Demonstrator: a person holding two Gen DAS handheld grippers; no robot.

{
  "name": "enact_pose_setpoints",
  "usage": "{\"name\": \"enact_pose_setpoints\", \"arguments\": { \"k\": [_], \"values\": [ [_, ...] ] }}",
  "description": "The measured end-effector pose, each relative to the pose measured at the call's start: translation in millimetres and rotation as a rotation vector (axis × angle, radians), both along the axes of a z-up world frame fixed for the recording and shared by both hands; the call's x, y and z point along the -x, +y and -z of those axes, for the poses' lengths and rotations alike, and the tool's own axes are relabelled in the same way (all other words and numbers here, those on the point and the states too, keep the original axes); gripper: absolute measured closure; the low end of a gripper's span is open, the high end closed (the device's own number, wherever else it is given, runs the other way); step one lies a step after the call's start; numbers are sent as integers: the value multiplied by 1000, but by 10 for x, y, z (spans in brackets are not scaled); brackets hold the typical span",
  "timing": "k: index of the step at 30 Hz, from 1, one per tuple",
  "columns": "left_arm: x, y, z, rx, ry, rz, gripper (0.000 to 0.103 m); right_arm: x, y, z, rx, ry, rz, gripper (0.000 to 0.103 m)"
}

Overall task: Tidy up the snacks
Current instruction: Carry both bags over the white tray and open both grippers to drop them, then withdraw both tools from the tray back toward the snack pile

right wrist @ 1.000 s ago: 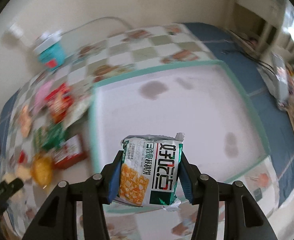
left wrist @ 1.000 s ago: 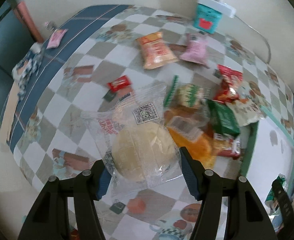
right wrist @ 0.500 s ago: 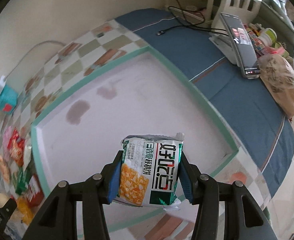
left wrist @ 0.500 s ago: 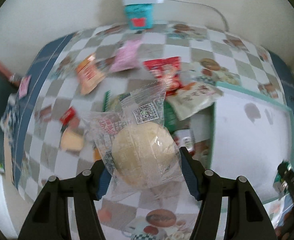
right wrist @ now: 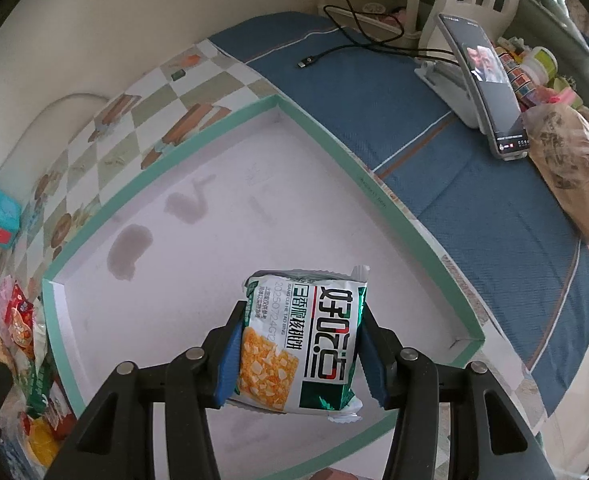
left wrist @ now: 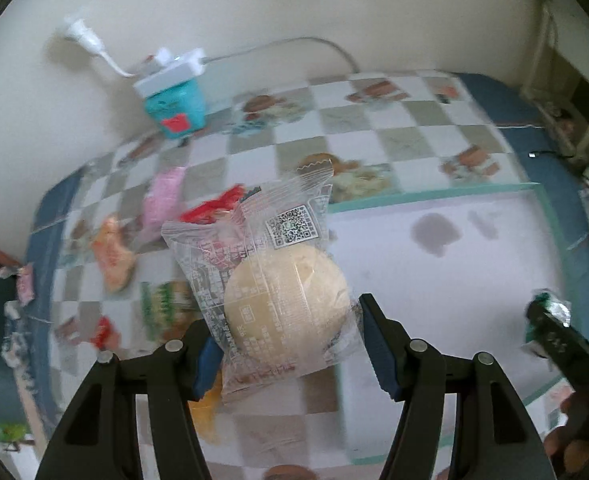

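My left gripper (left wrist: 290, 340) is shut on a round pale bun in a clear wrapper (left wrist: 278, 300), held above the left rim of a shallow white tray with a green rim (left wrist: 434, 196). Loose snack packets (left wrist: 162, 208) lie on the checked cloth to the left. In the right wrist view my right gripper (right wrist: 298, 356) is shut on a green and white snack packet (right wrist: 306, 340), hanging over the near part of the tray (right wrist: 198, 120). The right gripper's tip with that packet shows at the left view's right edge (left wrist: 546, 316).
A teal box (left wrist: 174, 108) with a white plug and cable stands by the wall. A phone on a stand (right wrist: 482, 80), a black cable (right wrist: 334, 52) and a bagged item (right wrist: 566, 160) sit on the blue cloth right of the tray. Stains mark the tray floor (right wrist: 130, 248).
The left gripper carried the bun rightward from over the snack pile to the tray's left rim. The right gripper swung over the tray with its packet, then held nearly still.
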State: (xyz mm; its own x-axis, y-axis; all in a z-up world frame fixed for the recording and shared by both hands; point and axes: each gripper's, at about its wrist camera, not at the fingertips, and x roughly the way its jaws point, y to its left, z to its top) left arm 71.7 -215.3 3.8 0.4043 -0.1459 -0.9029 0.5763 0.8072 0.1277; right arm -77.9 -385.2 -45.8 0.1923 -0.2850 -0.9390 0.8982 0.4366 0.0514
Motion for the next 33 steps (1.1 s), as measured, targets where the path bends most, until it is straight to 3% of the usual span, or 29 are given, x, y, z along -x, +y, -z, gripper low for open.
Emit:
{"name": "enact_pose_setpoints", "arguments": {
  "k": [10,12,14,17,22,25,26,33],
  "values": [
    [301,-325,401,47,117,97,38,131,-154,56,2,32,64,48],
    [314,-326,413,52,119,98,38,142,-171,48,7,38,68,45],
    [302,-302,402,57,119,87,35,126,-165,27,18,44,61,32],
    [266,-241,375,75,120,72,25,72,-116,-8,30,46,30,26],
    [189,-86,305,98,121,23,22,-8,12,-78,56,51,-15,16],
    [136,12,268,113,108,-22,5,-53,81,-144,73,42,-42,4],
    [126,36,258,119,103,-31,5,-69,119,-172,74,35,-53,0],
    [103,138,205,151,87,-53,5,-153,311,-286,75,-21,-111,0]
  ]
}}
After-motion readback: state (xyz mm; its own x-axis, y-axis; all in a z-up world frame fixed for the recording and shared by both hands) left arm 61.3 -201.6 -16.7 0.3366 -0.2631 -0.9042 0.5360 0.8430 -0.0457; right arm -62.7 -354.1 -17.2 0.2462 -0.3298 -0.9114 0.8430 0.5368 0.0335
